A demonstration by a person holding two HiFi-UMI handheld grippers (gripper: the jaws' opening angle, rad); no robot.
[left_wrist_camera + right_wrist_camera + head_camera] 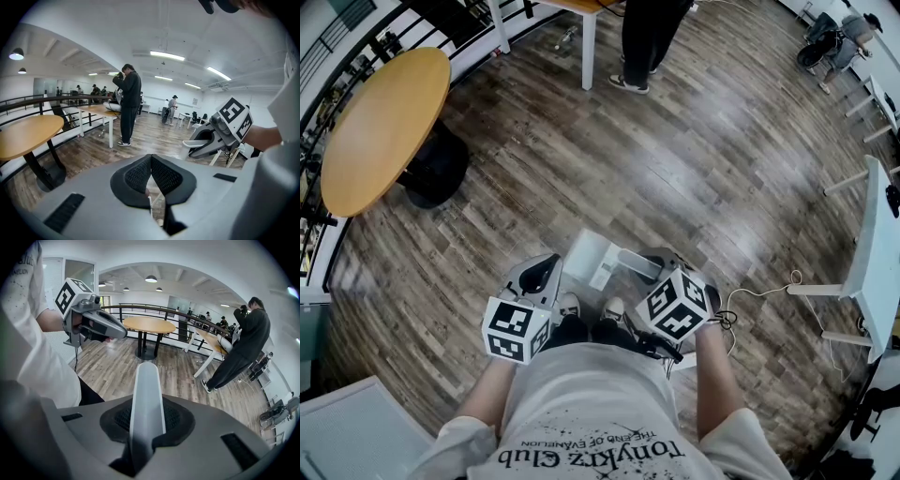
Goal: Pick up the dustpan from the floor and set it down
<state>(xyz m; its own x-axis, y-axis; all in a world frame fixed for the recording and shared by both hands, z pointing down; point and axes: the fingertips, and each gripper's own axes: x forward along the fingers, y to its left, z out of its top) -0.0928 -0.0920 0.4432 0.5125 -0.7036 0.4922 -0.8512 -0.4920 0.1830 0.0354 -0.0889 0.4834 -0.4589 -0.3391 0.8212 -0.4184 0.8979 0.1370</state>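
Observation:
A light grey dustpan (589,257) hangs low over the wood floor just in front of my feet, its pan to the left and its handle (639,265) to the right. My right gripper (654,259) is shut on that handle; in the right gripper view the pale handle (146,380) runs up between the black pads (176,417). My left gripper (546,270) is beside the pan on its left, apart from it. Its pads (138,177) meet with nothing between them. The left gripper view also catches the right gripper (220,133) off to the side.
A round wooden table (382,124) on a black base stands at far left. A person (645,42) stands by a white table leg (589,52) at the far side. A white desk (874,246) and a floor cable (761,292) lie at right.

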